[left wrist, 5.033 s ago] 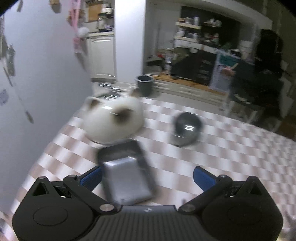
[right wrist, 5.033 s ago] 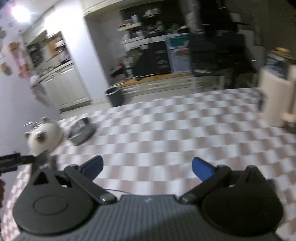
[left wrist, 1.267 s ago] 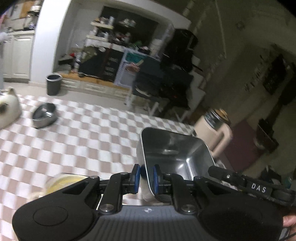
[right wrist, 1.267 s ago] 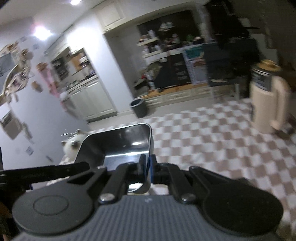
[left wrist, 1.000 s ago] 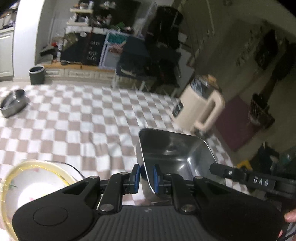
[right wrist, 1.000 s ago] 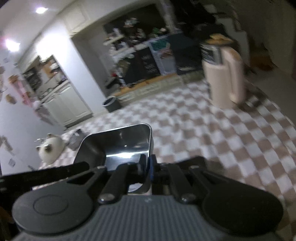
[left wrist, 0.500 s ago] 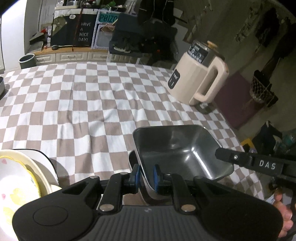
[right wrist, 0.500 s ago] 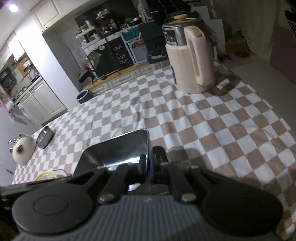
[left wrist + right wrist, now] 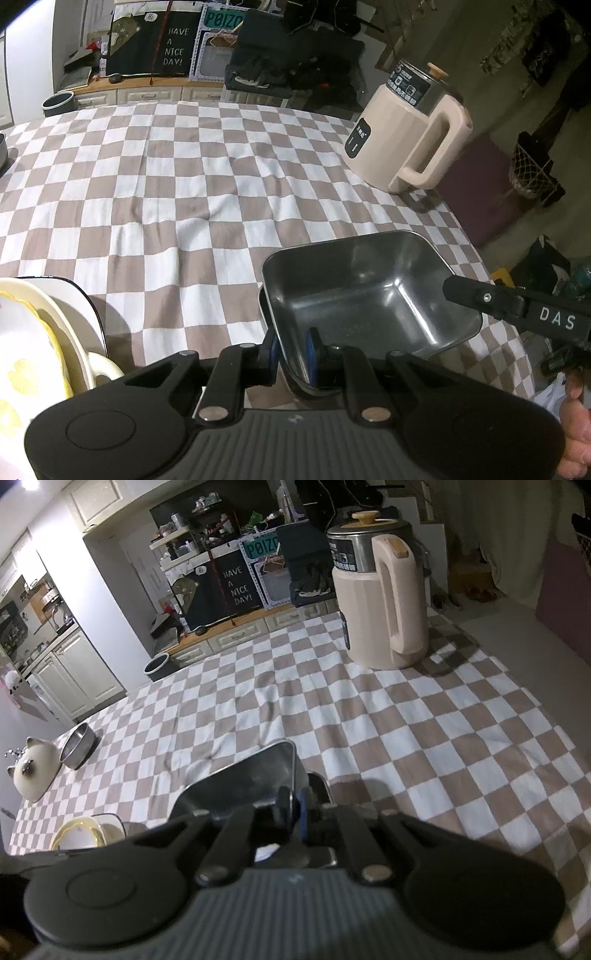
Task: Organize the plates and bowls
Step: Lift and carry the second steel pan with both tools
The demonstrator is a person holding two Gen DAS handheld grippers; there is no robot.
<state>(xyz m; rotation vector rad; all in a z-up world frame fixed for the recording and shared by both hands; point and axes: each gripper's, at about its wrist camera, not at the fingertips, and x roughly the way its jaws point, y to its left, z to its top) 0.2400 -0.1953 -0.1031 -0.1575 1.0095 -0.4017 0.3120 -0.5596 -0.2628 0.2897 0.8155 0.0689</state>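
A rectangular steel tray hangs low over the checked tablecloth near the table's front right corner. My left gripper is shut on its near left wall, blue pads on either side of the rim. From the right, my right gripper is shut on the opposite wall of the tray; its black finger crosses the rim in the left wrist view. A second steel rim peeks out just beneath the tray. A stack of white dishes with yellow marks sits at the left.
A beige electric kettle stands at the far right of the table. A round steel bowl and a white cat-shaped pot sit at the far left. The table's right edge runs close beside the tray. A hand holds the right tool.
Both grippers have tipped downward and the tray has sunk toward the cloth, still held on both sides. The white dish stack has come into view at the left.
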